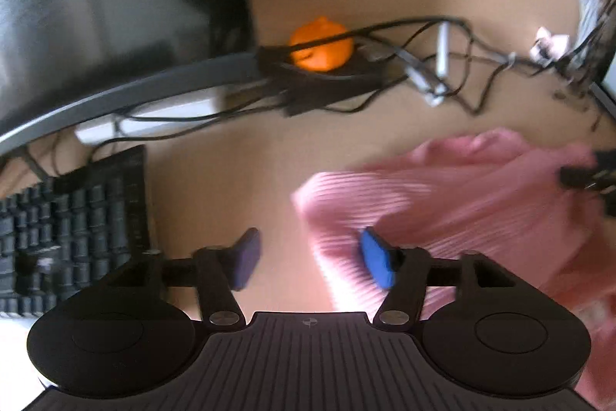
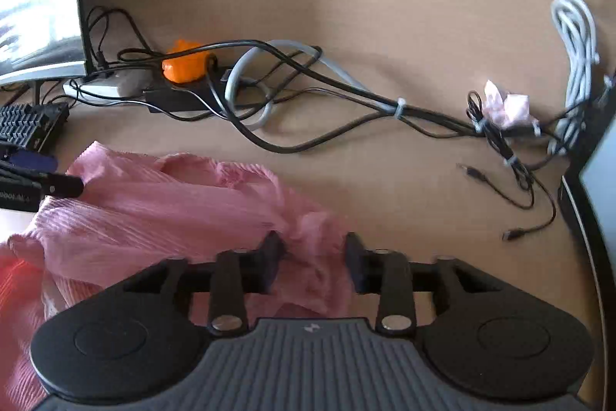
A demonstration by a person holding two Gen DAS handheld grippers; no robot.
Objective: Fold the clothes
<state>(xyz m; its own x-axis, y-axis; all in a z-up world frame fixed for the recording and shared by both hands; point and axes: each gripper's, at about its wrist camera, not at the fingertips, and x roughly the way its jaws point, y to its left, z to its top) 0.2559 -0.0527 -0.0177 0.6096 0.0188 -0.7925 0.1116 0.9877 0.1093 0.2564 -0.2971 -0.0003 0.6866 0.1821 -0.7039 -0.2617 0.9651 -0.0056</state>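
Observation:
A pink ribbed garment [image 1: 462, 203] lies crumpled on the brown desk, at the right in the left wrist view and at the lower left in the right wrist view [image 2: 154, 203]. My left gripper [image 1: 310, 259] is open, its blue right pad at the garment's left edge, nothing between the pads. My right gripper [image 2: 312, 262] is open with a bunched fold of the pink cloth lying between its fingers. The left gripper's tip [image 2: 57, 185] shows at the garment's far left edge in the right wrist view; the right gripper's tip [image 1: 585, 176] shows at the right in the left wrist view.
A black keyboard [image 1: 65, 230] lies at the left, a monitor [image 1: 107, 2] above it. An orange object [image 1: 321, 43] sits on a black power strip amid tangled cables [image 2: 308, 110] along the back. A white cable bundle [image 2: 575, 33] hangs at right, beside a crumpled wrapper [image 2: 506, 106].

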